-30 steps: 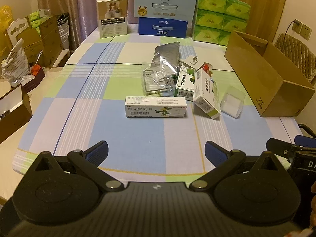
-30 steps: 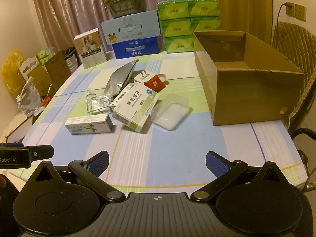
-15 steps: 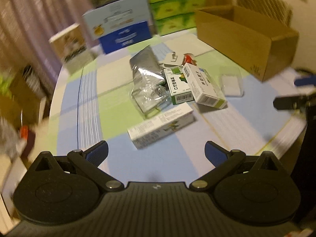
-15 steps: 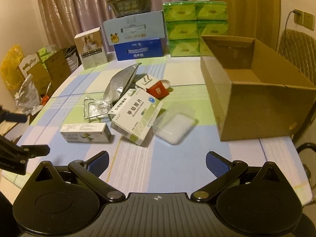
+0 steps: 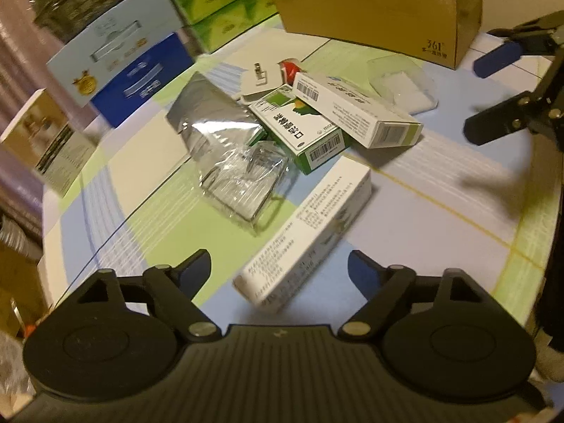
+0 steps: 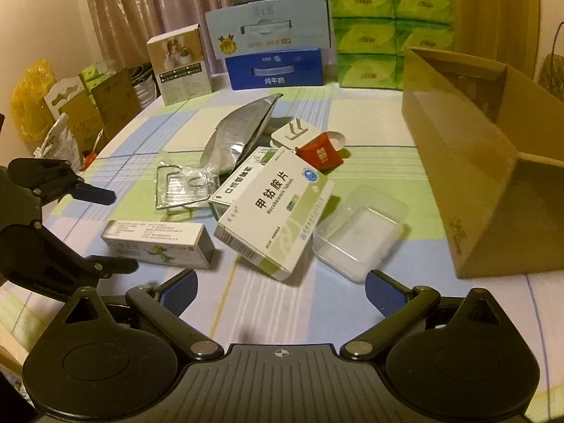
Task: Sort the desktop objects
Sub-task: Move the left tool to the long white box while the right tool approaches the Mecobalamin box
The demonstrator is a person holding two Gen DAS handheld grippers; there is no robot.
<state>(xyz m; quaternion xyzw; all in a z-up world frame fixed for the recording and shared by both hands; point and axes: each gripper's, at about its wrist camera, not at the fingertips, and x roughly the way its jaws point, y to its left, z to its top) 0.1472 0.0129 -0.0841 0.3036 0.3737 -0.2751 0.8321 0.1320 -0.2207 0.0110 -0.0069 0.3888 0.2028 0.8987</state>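
A pile of small items lies on the checked tablecloth (image 6: 352, 303). My left gripper (image 5: 278, 268) is tilted, its jaws closing around the near end of a long white ointment box (image 5: 306, 236), pads not touching it. My right gripper (image 6: 280, 282) points at the white-green tablet box (image 6: 278, 211), jaws closing with only the box's near corner between them. A clear plastic case (image 6: 359, 232) lies just right of that box. Behind are a green-white box (image 6: 232, 183), a silver foil pouch (image 6: 243, 130), a bagged wire rack (image 6: 183, 187), a red pouch (image 6: 319, 155) and a white plug (image 6: 296, 130).
An open brown cardboard box (image 6: 458, 162) stands on the table's right side. Blue milk cartons (image 6: 275, 70), green tissue packs (image 6: 387, 31) and a small beige box (image 6: 179, 63) line the far edge. Bags and cartons crowd the floor at left (image 6: 88, 105).
The left gripper rolled and dropped toward the ointment box, which now reaches between its fingers. The right gripper came forward and lower toward the pile. Both pairs of jaws narrowed a little.
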